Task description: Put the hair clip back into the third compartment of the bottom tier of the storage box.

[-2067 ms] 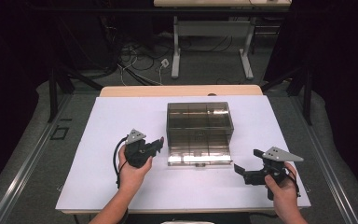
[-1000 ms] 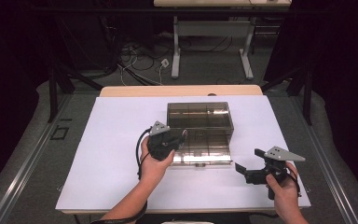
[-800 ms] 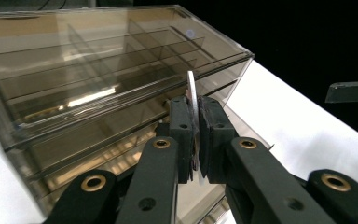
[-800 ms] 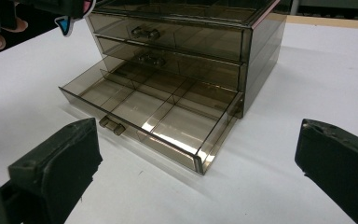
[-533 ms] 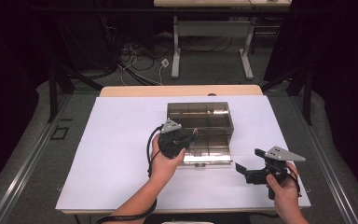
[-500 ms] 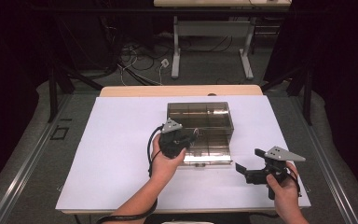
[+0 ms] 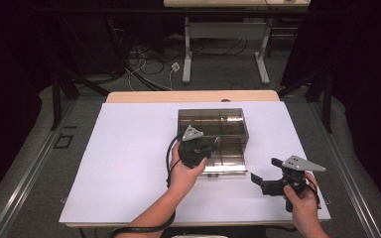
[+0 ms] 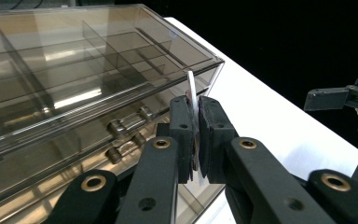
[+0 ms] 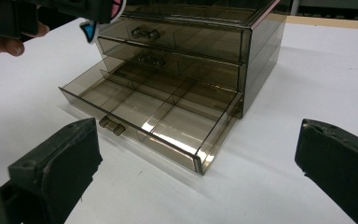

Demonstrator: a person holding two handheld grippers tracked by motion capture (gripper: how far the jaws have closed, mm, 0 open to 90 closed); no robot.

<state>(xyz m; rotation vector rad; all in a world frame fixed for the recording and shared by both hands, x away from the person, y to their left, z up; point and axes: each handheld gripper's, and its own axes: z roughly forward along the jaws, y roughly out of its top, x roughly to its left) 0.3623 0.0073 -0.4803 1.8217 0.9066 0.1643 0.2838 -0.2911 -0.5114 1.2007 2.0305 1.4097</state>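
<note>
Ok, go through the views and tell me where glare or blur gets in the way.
High view: room dark around the lit white table, drawer box sharp enough. Left gripper view: bright streaks of glare on the box top, tongs close and soft, pinching a thin card. Right gripper view: glint on the open bottom drawer; near tongs blurred.

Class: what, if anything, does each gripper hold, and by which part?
Left gripper: a thin flat card, pinched by its lower part. Right gripper: nothing.

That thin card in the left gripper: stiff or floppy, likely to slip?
The card stands straight above the left gripper, so probably fairly stiff. It is very thin and looks glossy, so it may slide if the grip eases. Likely very light.
</note>
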